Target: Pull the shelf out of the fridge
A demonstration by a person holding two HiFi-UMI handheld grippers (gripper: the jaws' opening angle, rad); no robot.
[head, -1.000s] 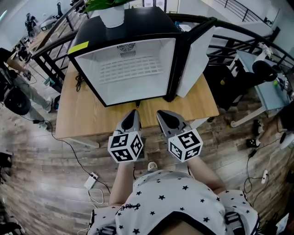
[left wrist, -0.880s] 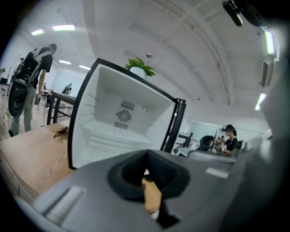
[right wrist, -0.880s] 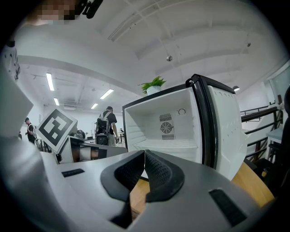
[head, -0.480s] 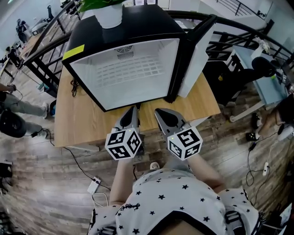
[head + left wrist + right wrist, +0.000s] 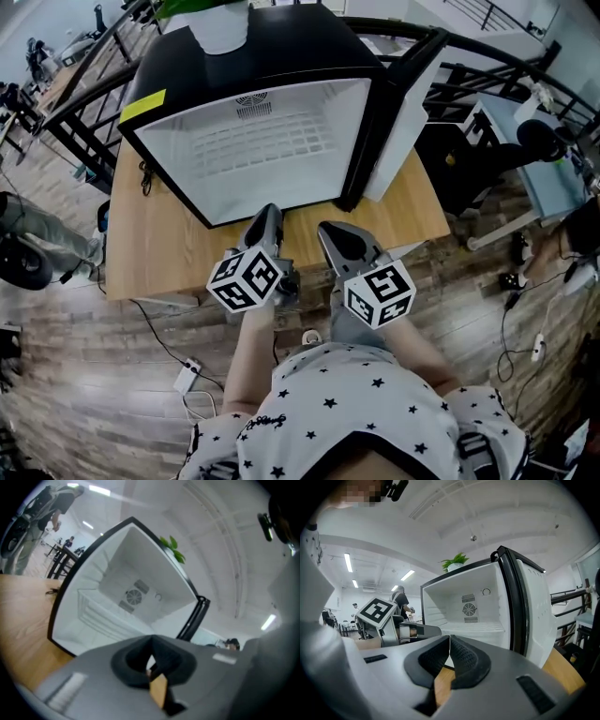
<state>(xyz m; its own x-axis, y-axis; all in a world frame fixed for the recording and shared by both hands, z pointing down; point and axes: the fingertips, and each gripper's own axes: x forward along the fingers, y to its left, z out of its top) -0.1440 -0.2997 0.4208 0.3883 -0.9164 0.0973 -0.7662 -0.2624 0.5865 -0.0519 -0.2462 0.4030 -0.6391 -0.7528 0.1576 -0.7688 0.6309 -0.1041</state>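
Observation:
A black mini fridge (image 5: 253, 56) stands on a wooden table (image 5: 164, 253) with its door (image 5: 405, 117) swung open to the right. Inside the white cavity a white wire shelf (image 5: 267, 141) lies across the middle; it also shows as the shelf (image 5: 101, 616) in the left gripper view and the shelf (image 5: 476, 629) in the right gripper view. My left gripper (image 5: 269, 214) and right gripper (image 5: 325, 231) hover side by side over the table's front edge, just short of the fridge opening. Both are shut with nothing between the jaws. The left gripper (image 5: 151, 654) is rolled sideways.
A white plant pot (image 5: 217, 28) sits on top of the fridge. Black railings (image 5: 487, 66) run behind and to the right. A power strip and cables (image 5: 187, 375) lie on the wood floor at the left. A person (image 5: 33, 234) stands at the far left.
The left gripper has rolled and shifted slightly left and forward. The right gripper has barely moved. Both jaws have stayed shut.

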